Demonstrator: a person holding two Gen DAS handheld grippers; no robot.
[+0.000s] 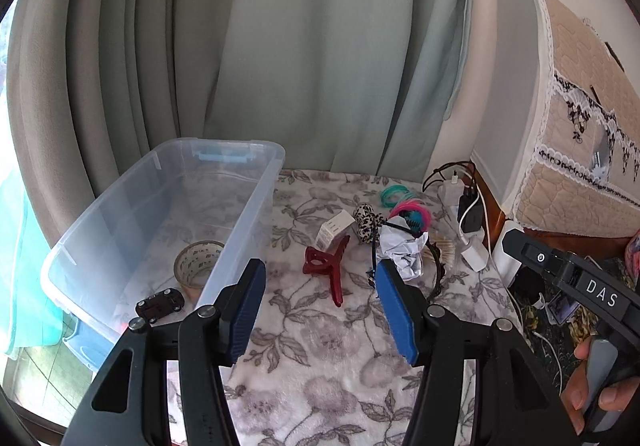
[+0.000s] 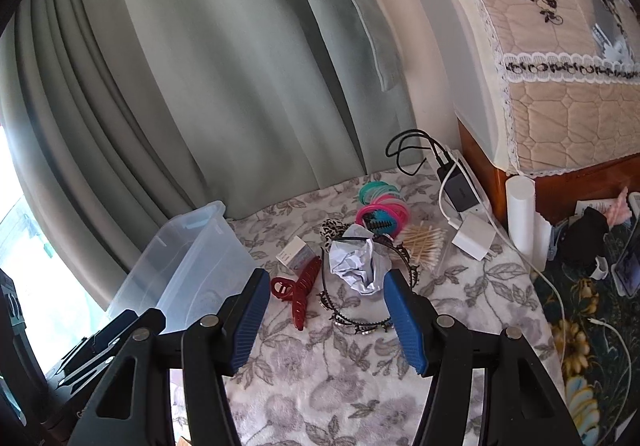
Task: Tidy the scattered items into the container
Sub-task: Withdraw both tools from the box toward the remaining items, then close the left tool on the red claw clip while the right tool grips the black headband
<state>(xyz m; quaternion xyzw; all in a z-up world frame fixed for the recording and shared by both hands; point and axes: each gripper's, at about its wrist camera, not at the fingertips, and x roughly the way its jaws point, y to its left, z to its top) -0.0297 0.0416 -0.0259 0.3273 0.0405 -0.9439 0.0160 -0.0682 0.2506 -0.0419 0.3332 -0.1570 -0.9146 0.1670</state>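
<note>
A clear plastic container (image 1: 248,202) (image 2: 192,246) stands at the left of the floral blanket; inside lie a tape roll (image 1: 198,260) and a dark toy car (image 1: 160,304). Scattered to its right are a red hair claw (image 1: 326,266) (image 2: 298,290), a small white box (image 1: 334,228) (image 2: 294,252), crumpled paper (image 1: 402,250) (image 2: 356,264), a black studded headband (image 2: 360,320), a leopard scrunchie (image 1: 366,220), pink and teal hair ties (image 2: 384,206) and cotton swabs (image 2: 424,242). My left gripper (image 1: 320,310) hovers open and empty short of the claw. My right gripper (image 2: 324,320) is open and empty above the headband.
A power strip with chargers and cables (image 2: 456,186) lies at the blanket's far right, with a white adapter (image 2: 476,236) beside it. A quilt-covered cabinet (image 2: 560,86) rises at right. Green curtains (image 1: 280,46) hang behind. A hand (image 1: 592,394) holds the right tool in the left wrist view.
</note>
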